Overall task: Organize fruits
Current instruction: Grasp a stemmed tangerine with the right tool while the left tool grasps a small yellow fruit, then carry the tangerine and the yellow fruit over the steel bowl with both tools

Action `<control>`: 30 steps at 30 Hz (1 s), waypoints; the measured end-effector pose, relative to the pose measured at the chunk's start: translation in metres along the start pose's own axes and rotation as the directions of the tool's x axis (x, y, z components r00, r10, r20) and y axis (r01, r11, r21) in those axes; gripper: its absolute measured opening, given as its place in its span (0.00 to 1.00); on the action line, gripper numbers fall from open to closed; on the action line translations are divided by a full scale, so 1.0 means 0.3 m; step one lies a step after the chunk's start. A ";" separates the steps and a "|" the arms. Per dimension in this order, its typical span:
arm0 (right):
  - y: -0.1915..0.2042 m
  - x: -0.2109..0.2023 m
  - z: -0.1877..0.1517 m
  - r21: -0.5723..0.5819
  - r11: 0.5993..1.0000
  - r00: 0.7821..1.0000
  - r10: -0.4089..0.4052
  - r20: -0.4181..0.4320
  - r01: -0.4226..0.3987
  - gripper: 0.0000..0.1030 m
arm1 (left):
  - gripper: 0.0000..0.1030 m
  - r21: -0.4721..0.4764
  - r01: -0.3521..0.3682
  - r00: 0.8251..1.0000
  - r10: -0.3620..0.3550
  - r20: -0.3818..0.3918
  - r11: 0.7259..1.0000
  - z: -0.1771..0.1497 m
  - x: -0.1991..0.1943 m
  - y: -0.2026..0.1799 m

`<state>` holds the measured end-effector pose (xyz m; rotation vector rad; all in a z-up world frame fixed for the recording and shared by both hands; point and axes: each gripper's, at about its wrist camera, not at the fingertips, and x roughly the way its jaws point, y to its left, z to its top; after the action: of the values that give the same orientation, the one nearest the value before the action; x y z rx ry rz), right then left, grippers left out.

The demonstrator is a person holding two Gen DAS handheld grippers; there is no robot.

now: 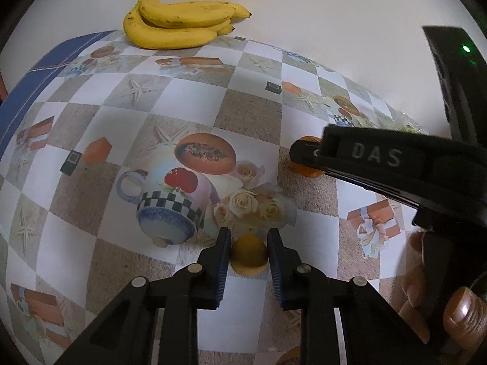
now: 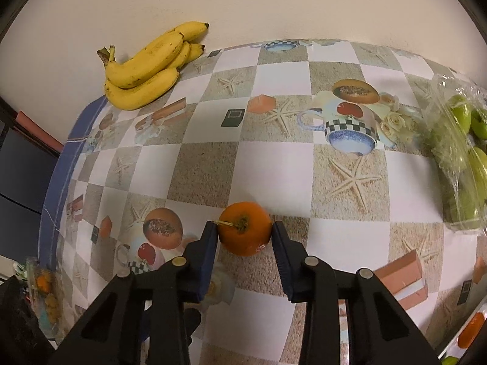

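Left wrist view shows the left hand-held gripper (image 1: 248,245) clamped on a small yellow-orange fruit (image 1: 249,255), its blue pads touching the fruit on both sides while the fruit sits on the worktop (image 1: 249,115), which is covered by a checkered cloth printed with mugs, starfish and gift boxes. A bunch of bananas (image 1: 179,22) lies at the far edge of the worktop against the pale wall. To the right, the black body of the other gripper crosses the view, with a person's fingers (image 1: 462,316) wrapped around its handle.

From the right wrist view, the right hand-held gripper (image 2: 245,231) is closed on an orange (image 2: 244,228), stem end facing up, one pad pressed to each side; the orange rests on the cloth. A clear plastic bag of green fruits (image 2: 459,152) lies at the right edge of the worktop, well apart from the orange. The bananas (image 2: 149,67) are at the far left corner.
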<state>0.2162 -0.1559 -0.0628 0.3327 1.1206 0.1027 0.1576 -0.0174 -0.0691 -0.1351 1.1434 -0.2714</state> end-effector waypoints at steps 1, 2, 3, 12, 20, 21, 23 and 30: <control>-0.001 -0.009 -0.007 0.004 1.000 1.000 0.003 0.001 -0.003 0.37 | 0.26 -0.005 -0.004 1.000 0.004 -0.002 1.000 -0.002 -0.008 0.001; -0.001 -0.019 -0.016 0.006 1.000 1.000 0.004 -0.001 -0.004 0.37 | 0.26 -0.012 -0.010 1.000 0.010 -0.002 1.000 -0.004 -0.016 0.004; -0.001 -0.031 -0.027 0.008 1.000 1.000 0.002 -0.004 -0.002 0.37 | 0.26 -0.018 -0.017 1.000 0.017 -0.003 1.000 -0.008 -0.026 0.008; -0.015 -0.170 -0.145 0.043 0.999 1.000 -0.010 -0.002 0.010 0.37 | 0.26 -0.064 -0.071 0.997 0.071 -0.002 0.995 -0.064 -0.152 0.022; -0.032 -0.315 -0.276 0.070 0.997 0.999 -0.039 0.007 0.039 0.37 | 0.26 -0.071 -0.081 0.996 0.082 0.019 0.994 -0.132 -0.280 -0.013; -0.035 -0.326 -0.292 0.073 0.996 0.999 -0.042 0.007 0.042 0.37 | 0.26 -0.069 -0.083 0.996 0.084 0.021 0.994 -0.142 -0.294 -0.022; -0.043 -0.350 -0.328 0.081 0.996 0.999 -0.049 0.002 0.048 0.37 | 0.26 -0.066 -0.087 0.996 0.089 0.023 0.994 -0.160 -0.318 -0.038; -0.076 -0.414 -0.431 0.087 0.992 0.996 -0.089 -0.005 0.089 0.37 | 0.26 -0.056 -0.092 0.995 0.094 0.026 0.994 -0.219 -0.368 -0.100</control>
<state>0.0442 -0.1809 -0.0130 0.3597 1.1413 -0.0248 0.0507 -0.0129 0.0082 -0.1336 1.1264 -0.1549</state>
